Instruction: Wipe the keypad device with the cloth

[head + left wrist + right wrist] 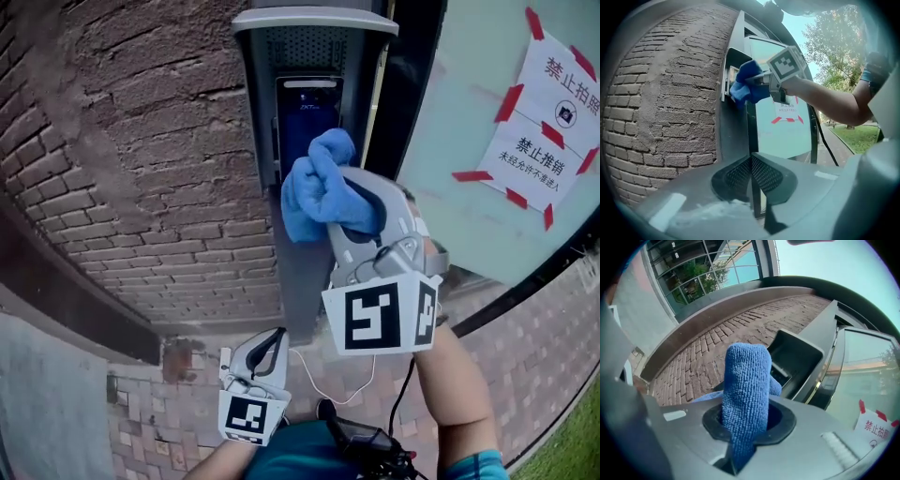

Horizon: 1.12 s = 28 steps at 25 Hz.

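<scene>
Within right claw point(746, 425), bunched blue cloth point(746, 376)

One white paper sign point(551, 117), stuck to the glass point(450, 141) with bits of red tape point(509, 101). Big red words on the top line: 禁止拍照. Under that, a small round camera picture point(565, 113). Next line, big and red again: 禁止推销. Last line, in smaller print: 未经允许不准进入. Same paper sign point(877, 430) in the right gripper view, cut off at the edge, with only 禁止拍 to read. Same paper sign point(786, 108) in the left gripper view too, but far too small to read. Some tiny print near the top of the keypad device point(307, 105), too small to read as well.
</scene>
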Each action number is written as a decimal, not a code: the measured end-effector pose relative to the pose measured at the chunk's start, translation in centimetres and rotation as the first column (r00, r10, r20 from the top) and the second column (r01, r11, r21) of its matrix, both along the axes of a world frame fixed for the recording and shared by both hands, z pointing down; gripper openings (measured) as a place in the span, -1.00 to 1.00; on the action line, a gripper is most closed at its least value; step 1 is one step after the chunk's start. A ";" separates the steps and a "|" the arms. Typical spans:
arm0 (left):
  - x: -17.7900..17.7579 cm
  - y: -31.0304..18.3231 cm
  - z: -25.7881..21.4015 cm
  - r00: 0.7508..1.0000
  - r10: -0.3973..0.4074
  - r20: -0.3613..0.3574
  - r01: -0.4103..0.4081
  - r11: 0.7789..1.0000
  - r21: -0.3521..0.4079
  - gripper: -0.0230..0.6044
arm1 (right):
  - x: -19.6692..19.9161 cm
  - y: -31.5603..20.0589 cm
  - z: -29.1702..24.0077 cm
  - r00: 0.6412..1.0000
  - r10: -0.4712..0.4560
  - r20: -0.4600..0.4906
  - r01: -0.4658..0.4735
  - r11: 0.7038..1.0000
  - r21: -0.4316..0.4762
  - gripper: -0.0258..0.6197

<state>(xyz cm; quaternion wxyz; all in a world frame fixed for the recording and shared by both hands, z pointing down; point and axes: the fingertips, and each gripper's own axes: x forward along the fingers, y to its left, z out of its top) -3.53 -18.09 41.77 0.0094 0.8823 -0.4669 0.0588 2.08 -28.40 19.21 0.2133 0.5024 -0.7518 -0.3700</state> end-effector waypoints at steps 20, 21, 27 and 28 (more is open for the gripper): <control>-2.9 -0.2 -0.7 0.997 -0.068 -0.032 0.069 0.998 0.013 -0.95 | -4.4 -1.5 -1.7 0.997 -0.027 -0.067 0.030 0.999 0.042 -0.77; -2.8 -0.1 -0.6 0.997 -0.066 -0.033 0.067 0.998 0.011 -0.95 | -4.4 -1.6 -0.7 0.997 -0.028 -0.074 0.030 0.999 0.027 -0.77; -2.4 0.0 -0.5 0.998 -0.054 -0.028 0.054 0.998 0.008 -0.95 | -4.5 -1.8 3.6 0.991 -0.035 -0.130 0.029 0.998 -0.049 -0.77; -2.3 0.0 -0.4 0.998 -0.053 -0.028 0.053 0.999 0.007 -0.95 | -4.4 -1.8 3.8 0.991 -0.037 -0.131 0.030 0.998 -0.052 -0.77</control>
